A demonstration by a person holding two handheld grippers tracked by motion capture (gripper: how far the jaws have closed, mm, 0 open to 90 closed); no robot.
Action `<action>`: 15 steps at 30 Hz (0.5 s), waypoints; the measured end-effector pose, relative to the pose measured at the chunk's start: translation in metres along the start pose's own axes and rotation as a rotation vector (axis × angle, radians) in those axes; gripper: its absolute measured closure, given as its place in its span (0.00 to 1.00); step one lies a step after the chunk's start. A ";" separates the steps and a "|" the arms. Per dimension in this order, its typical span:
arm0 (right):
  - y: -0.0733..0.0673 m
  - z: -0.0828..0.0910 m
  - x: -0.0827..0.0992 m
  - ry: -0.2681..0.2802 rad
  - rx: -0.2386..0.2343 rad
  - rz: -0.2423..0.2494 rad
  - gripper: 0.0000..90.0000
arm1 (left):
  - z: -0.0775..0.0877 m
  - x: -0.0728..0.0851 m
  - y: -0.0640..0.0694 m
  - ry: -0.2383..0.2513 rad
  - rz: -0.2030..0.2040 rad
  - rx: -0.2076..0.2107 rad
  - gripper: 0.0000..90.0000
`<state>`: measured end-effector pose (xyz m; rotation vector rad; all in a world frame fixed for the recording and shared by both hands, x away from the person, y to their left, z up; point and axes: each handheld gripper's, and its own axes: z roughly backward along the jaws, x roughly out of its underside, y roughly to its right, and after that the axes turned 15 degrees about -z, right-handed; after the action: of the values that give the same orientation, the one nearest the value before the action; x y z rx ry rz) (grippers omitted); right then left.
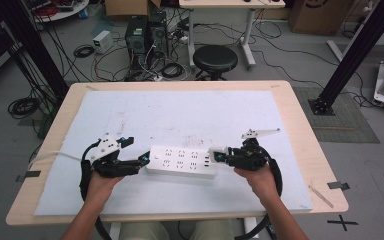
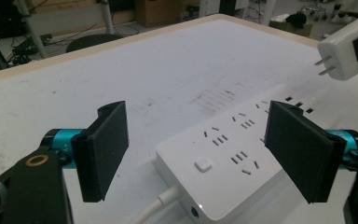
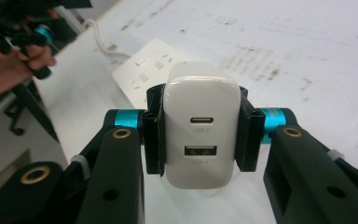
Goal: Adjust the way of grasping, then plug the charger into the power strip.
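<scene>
White mat (image 1: 180, 115) covers most of the wooden table, w/ a black stool and cables on the floor beyond. Power strip (image 1: 181, 160) lies flat near the mat's front edge. Left gripper (image 1: 142, 160) is spread wide, jaws either side of the strip's switch end, not clamped. Right gripper (image 3: 199, 135) is closed on a white USB charger (image 3: 201, 126), prongs aimed at the strip, just off its right end. Likely step: plugging in. Best approach: brace the strip w/ the left, line prongs square over a two-slot outlet, then push straight down.
</scene>
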<state>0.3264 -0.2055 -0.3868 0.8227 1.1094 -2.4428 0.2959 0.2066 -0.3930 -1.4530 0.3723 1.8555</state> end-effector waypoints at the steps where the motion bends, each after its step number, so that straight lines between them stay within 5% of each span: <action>1: 0.000 0.002 0.001 0.002 0.019 0.012 0.70 | 0.002 0.000 -0.001 -0.001 -0.001 -0.004 0.24; 15: 0.000 0.022 -0.003 -0.026 0.128 0.116 0.70 | 0.030 0.011 -0.018 -0.002 0.029 -0.095 0.24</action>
<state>0.3204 -0.2223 -0.3736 0.8651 0.8784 -2.4398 0.2862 0.2420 -0.3894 -1.5165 0.3093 1.9204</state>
